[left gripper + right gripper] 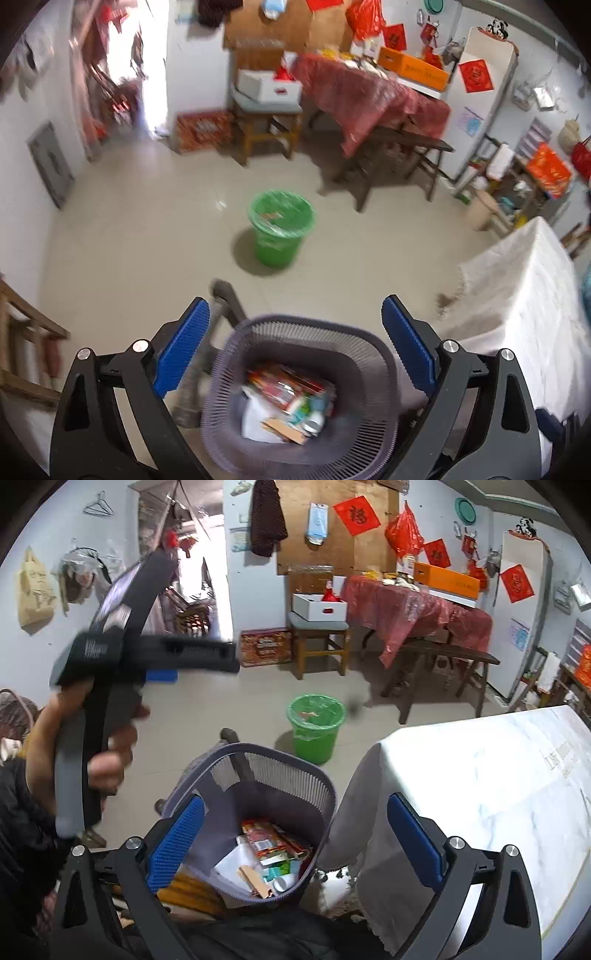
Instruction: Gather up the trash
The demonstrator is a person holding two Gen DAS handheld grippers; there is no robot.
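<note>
A grey slatted waste basket (373,354) holds several wrappers and paper scraps (288,402). My left gripper (295,306) is open right above it, blue pads either side of the rim. The basket also shows in the right wrist view (295,771), with its trash (269,853). My right gripper (299,806) is open and empty, above the basket and the table corner. A green bin (281,230) with a green liner stands on the floor beyond; it also shows in the right wrist view (316,733). The left gripper's body and the hand holding it (110,672) show at left.
A table with a white cloth (498,786) stands to the right of the basket. A red-covered table (417,609), a bench (454,653), a stool with a white box (319,607) and a red carton (264,646) line the far wall. A wooden frame (26,332) is at left.
</note>
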